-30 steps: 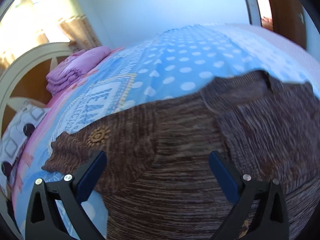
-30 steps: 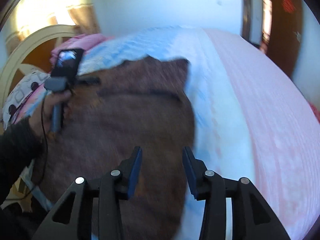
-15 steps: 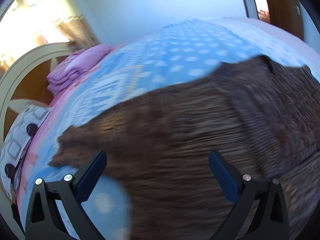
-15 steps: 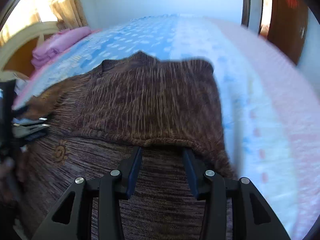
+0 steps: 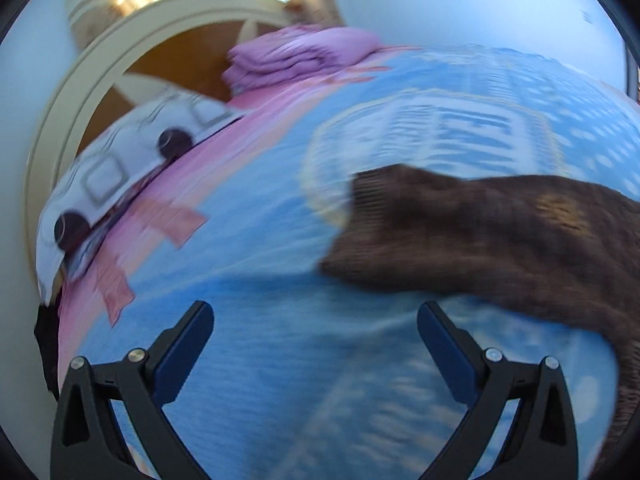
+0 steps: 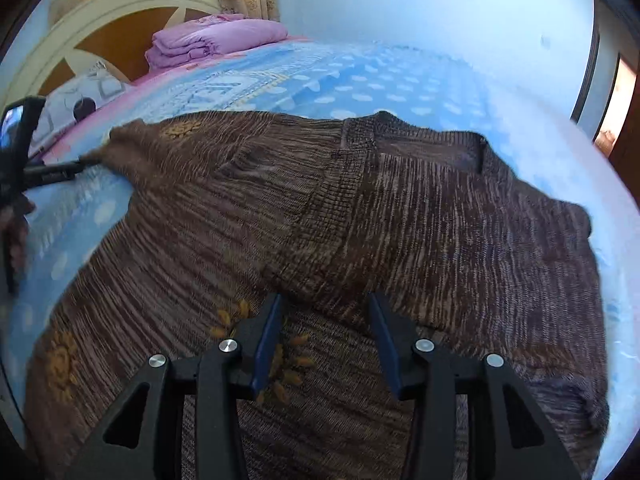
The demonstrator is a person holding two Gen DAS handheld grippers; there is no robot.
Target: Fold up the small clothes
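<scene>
A brown knitted sweater point(image 6: 360, 208) with yellow sun motifs lies on the blue dotted bedspread point(image 6: 360, 92). Its right side is folded over the body. The folded edge runs across the tips of my right gripper point(image 6: 325, 300). Those jaws are opening, with the edge lying between them and the pads not pressing it. The left sleeve stretches out to its cuff point(image 6: 132, 140). In the left wrist view my left gripper point(image 5: 316, 312) stands wide open over bare bedspread point(image 5: 280, 360). The sleeve cuff point(image 5: 360, 216) lies ahead of it and to the right, outside the jaws.
A folded pink blanket point(image 6: 216, 40) and a patterned pillow point(image 6: 88, 92) lie by the curved headboard point(image 6: 100, 12). A pale wall runs along the far side of the bed and a doorway point(image 6: 624, 120) is at the right. A person's hand point(image 6: 16, 220) holds the left gripper.
My left gripper swept left off the sweater's body and now hangs over bedspread near the sleeve cuff. My right gripper came down onto the sweater at the folded edge, and its jaws stand a little wider.
</scene>
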